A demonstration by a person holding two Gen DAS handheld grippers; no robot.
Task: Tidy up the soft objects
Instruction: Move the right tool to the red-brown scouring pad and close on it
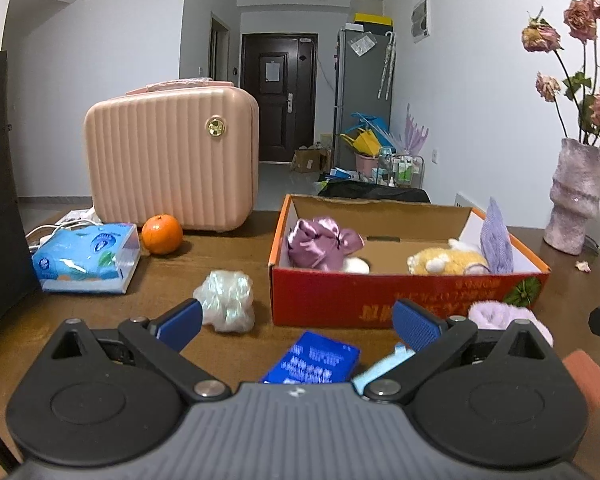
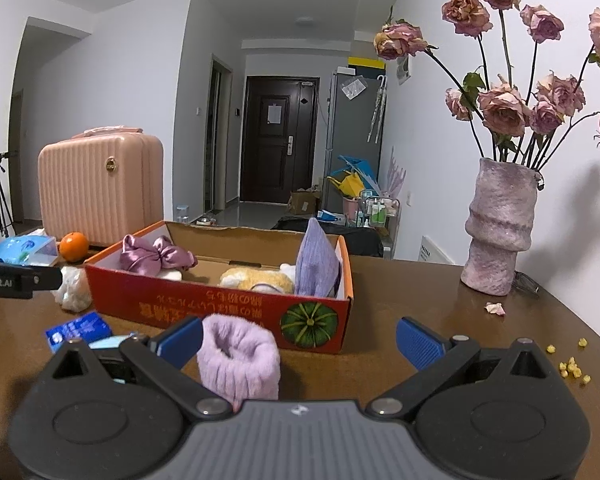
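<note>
- Both our grippers hang over the table [image 2: 420, 288] with jaws spread and nothing between the pads: the left gripper [image 1: 296, 322] and the right gripper [image 2: 298, 338].
- The box [image 1: 380, 296] sits at the middle of the table. In it we see a satin bow [image 1: 320, 242] at the left end, a yellow plush [image 1: 444, 260] toward the right, and a lilac cloth [image 2: 316, 260] propped against the right wall.
- Soft things not yet in the box: a fuzzy cuff [image 2: 240, 360] just near of the box front, close to our right gripper's left finger, and a white wad [image 1: 226, 300] left of the box.
- Risk, as we judge it: the cuff is limp, so a shallow pinch may catch only fluff and let it slip on the lift.
- Risk: the cuff sits close to the box front; a low approach could nudge the light box away.
- Risk: the blue packet [image 1: 312, 360] and pale mask [image 1: 382, 366] lie under our left gripper; closing there would grab the wrong thing.
- Only the left view shows the whole tissue pack [image 1: 86, 258] and the packet clearly.
- Only the right view shows the cuff's hollow top, the full vase [image 2: 500, 228], the fallen petal [image 2: 495, 308] and the yellow crumbs [image 2: 572, 370].
</note>
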